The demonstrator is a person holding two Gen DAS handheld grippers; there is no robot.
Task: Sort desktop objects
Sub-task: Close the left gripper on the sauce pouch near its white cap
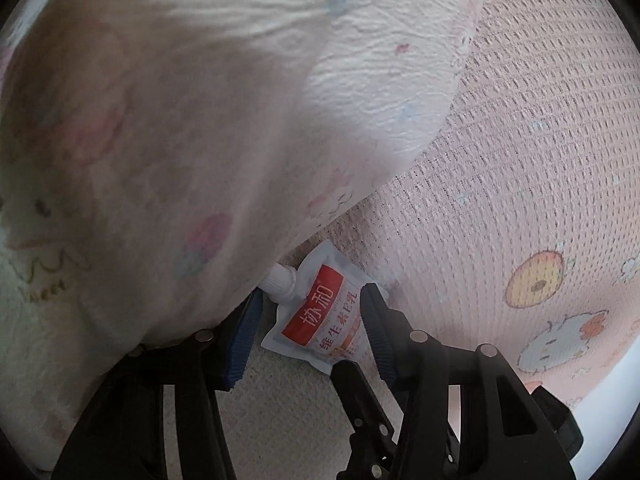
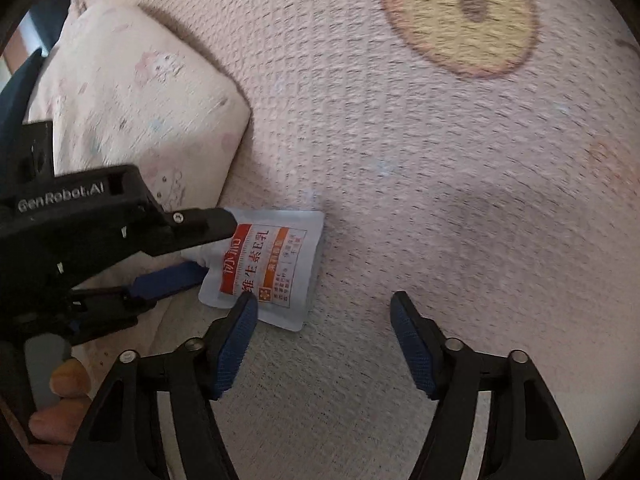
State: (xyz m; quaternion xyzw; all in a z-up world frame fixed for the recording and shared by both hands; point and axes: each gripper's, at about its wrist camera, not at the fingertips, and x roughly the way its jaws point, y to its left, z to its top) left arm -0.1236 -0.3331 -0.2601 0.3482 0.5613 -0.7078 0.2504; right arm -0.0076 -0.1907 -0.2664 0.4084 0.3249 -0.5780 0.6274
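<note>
1. Down on the bedding, the left gripper (image 1: 310,300) straddles a small white sachet (image 1: 320,316), its blue-padded fingers (image 1: 240,332) set one to each side of the packet; the jaws stand apart, and whether either pad presses the foil cannot be told from these views.

2. Seen from the right wrist camera, the same left gripper (image 2: 208,248) comes in from the left edge, its black upper finger lying over the sachet's top corner and its blue-padded lower finger (image 2: 168,280) beside the packet's spout end.

3. Fingertips of the person's left hand (image 2: 68,396) show at the lower left of that view, wrapped around the gripper's handle.

4. Nearby, the right gripper (image 2: 324,304) hangs with its jaws wide apart and nothing between them; its left fingertip overlaps the sachet's (image 2: 264,272) lower edge in the frame, while the right finger stands well clear over bare fabric.

5. Flat on the cover lies the sachet, with a red and orange label printed in Chinese characters and a white screw cap (image 1: 280,280) pointing toward the pillow.

6. Just beyond it, a pale pillow (image 1: 180,140) with faint cartoon prints fills most of the left wrist view, its corner (image 2: 132,120) reaching almost to the packet.

7. Underneath everything spreads a pink waffle-textured blanket (image 1: 520,160) printed with a yellow fruit (image 2: 460,16) and a white cartoon animal (image 1: 560,344).
</note>
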